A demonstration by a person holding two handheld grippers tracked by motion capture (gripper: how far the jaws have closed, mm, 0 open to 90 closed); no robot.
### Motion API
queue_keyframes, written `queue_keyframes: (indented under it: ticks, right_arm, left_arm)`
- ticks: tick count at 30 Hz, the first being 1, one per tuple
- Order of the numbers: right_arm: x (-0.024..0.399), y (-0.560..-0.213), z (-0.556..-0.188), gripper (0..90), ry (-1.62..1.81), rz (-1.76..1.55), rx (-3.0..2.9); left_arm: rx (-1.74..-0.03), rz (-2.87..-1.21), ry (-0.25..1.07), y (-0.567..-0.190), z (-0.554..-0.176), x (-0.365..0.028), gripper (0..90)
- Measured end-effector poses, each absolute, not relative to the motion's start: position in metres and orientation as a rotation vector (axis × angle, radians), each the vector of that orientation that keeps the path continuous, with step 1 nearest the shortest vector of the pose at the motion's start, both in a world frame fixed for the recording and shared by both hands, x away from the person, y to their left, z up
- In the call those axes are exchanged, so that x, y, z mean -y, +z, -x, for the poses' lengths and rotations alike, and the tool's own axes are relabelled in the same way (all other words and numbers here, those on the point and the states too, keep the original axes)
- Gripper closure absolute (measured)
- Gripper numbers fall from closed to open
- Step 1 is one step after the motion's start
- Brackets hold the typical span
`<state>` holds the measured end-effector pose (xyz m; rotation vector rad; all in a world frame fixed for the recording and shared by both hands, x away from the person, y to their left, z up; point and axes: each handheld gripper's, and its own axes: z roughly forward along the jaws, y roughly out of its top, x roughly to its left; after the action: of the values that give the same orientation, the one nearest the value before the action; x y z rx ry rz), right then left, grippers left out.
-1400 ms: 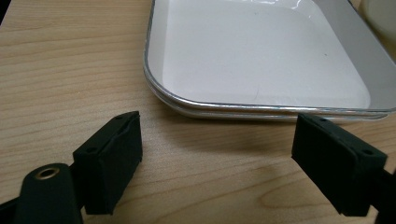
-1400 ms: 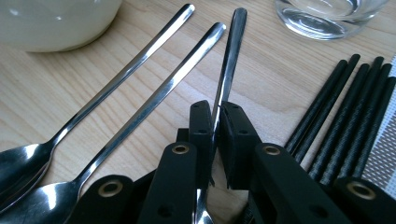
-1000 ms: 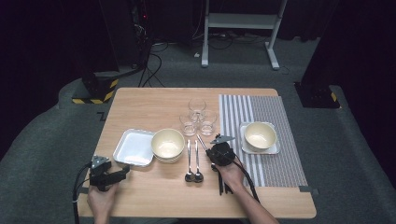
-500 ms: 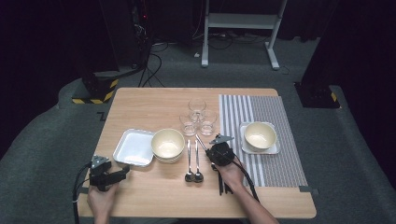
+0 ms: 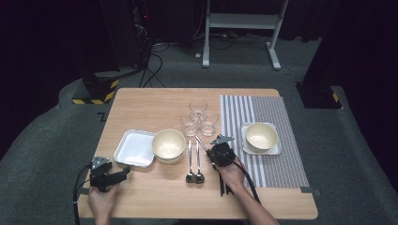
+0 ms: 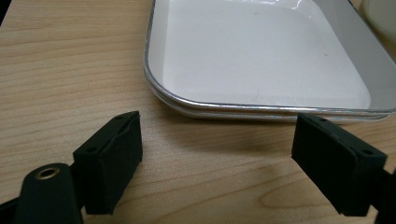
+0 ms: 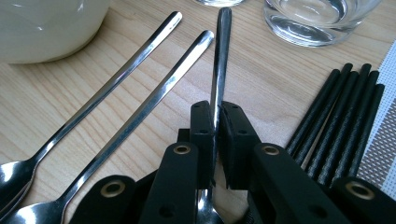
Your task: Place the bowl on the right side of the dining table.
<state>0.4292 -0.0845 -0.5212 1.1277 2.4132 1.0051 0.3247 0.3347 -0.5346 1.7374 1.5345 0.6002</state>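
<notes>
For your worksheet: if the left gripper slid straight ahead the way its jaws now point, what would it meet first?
Most likely the near rim of the white square tray, which lies just ahead of the open left gripper, across bare table. Nothing sits between them, though the exact gap is hard to judge.

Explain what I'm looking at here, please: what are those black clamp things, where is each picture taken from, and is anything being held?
A person holds a two-jaw clamp in each hand. The high view looks down on the wooden table; each other picture comes from a camera riding on one clamp. The right gripper is shut on a spoon handle, beside two spoons and black chopsticks. The left gripper is open, holding nothing, facing a white tray. Also there: bowls, three glasses, a striped mat.
</notes>
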Motion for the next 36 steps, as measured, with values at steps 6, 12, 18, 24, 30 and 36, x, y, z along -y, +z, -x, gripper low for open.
queue_keyframes:
  ticks: [6,12,18,24,30,36]
  right_arm:
    - [0.0841,-0.5211,-0.4305,83.9,0.997,-1.122,-2.412]
    - [0.0843,-0.5211,-0.4319,84.0,1.007,-1.125,-2.418]
    - [0.0845,-0.5212,-0.4320,84.1,1.006,-1.101,-2.427]
    - [0.0840,-0.5211,-0.4326,84.2,1.008,-1.102,-2.430]
    - [0.0836,-0.5211,-0.4333,84.2,1.010,-1.095,-2.433]
    - [0.0847,-0.5207,-0.4341,78.9,1.028,-1.113,-2.446]
  left_arm:
    - [-1.535,-1.738,0.601,-0.5346,-0.3247,-0.3346,16.4]
    - [-1.536,-1.736,0.599,-0.5346,-0.3247,-0.3344,16.4]
    - [-1.534,-1.738,0.601,-0.5346,-0.3247,-0.3347,16.4]
    - [-1.536,-1.736,0.600,-0.5346,-0.3247,-0.3343,16.4]
    - [-1.536,-1.736,0.600,-0.5346,-0.3247,-0.3343,16.4]
    - [-1.535,-1.738,0.601,-0.5346,-0.3248,-0.3345,16.4]
